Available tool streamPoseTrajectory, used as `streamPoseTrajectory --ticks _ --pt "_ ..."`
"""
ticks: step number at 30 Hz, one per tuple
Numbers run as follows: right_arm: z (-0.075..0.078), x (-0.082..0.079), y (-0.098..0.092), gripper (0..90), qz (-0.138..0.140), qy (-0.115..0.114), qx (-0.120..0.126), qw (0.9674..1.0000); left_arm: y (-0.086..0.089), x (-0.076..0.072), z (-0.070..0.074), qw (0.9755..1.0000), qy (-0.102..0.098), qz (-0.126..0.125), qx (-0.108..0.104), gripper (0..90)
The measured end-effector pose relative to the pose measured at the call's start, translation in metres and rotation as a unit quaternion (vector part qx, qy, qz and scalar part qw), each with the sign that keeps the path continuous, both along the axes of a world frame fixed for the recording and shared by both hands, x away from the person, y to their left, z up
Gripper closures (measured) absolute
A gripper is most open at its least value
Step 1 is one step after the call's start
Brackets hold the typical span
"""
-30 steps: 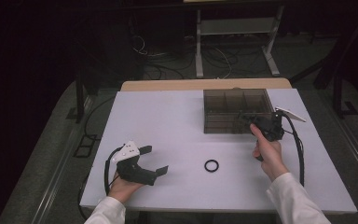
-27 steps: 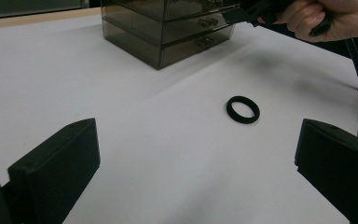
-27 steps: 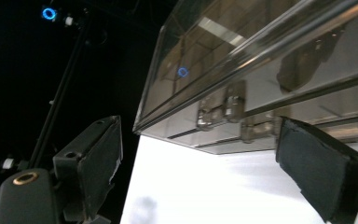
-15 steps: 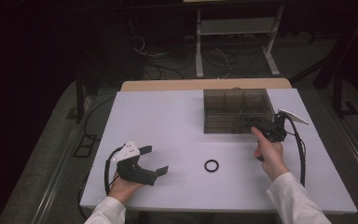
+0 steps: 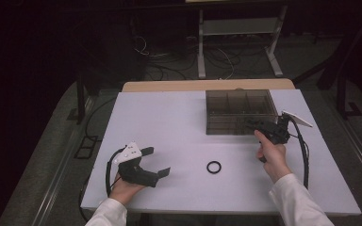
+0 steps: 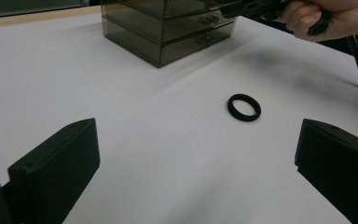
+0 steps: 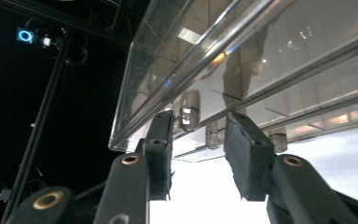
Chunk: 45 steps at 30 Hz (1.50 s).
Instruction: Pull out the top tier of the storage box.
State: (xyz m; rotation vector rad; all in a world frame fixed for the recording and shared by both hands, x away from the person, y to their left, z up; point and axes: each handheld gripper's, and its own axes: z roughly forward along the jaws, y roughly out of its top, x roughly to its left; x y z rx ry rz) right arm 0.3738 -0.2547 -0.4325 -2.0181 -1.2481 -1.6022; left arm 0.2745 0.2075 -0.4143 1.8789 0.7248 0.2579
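A smoky clear drawer box [image 5: 238, 110] stands at the back right of the white table [image 5: 169, 122]. My right gripper [image 5: 253, 124] is at the box's front, level with the drawers. In the right gripper view its jaws [image 7: 198, 126] have just been closing around a small metal drawer knob [image 7: 189, 109]. The knob sits by one pad, and a gap still shows on the other side. A black ring [image 5: 213, 166] lies flat on the table between the hands. My left gripper [image 5: 158, 161] rests near the front left, wide open, with nothing between its fingers [image 6: 56, 163]. The ring [image 6: 244, 107] lies ahead of them.
The table's front edge [image 5: 217, 207] is near both forearms. Beyond the table's far edge are a pale wooden strip [image 5: 207, 85], cables on the dark floor [image 5: 169, 56] and a metal stand [image 5: 238, 28]. The right gripper's cable [image 5: 305, 155] trails along the right side.
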Motion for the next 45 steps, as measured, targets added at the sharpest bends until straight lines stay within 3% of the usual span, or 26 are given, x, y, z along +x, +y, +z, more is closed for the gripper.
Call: streamPoseTrajectory --ticks 10,14,21,28,33,45 --pt "0.002 -0.002 0.004 67.9 -0.012 0.006 -0.002 0.9999 0.0 0.0 0.0 1.0 0.0 -0.001 0.002 0.0" --pt "0.005 -0.005 0.007 72.4 -0.029 0.005 -0.007 0.9995 0.0 0.0 0.0 1.0 0.0 -0.002 0.001 0.0" --pt "0.006 -0.005 0.009 77.8 -0.037 0.006 0.003 0.9993 0.0 0.0 0.0 1.0 0.0 -0.002 0.002 0.0" --pt "0.002 -0.005 0.009 78.7 -0.041 0.009 0.029 0.9987 -0.001 0.0 -0.001 1.0 0.001 -0.002 0.006 0.0" --pt "0.003 -0.007 0.012 79.1 -0.05 0.005 0.016 0.9986 -0.001 0.0 -0.001 1.0 0.0 -0.001 0.004 0.0" --pt "0.001 -0.009 0.01 79.4 -0.048 0.007 0.028 0.9984 0.0 0.0 -0.001 1.0 0.0 -0.002 0.004 0.0"
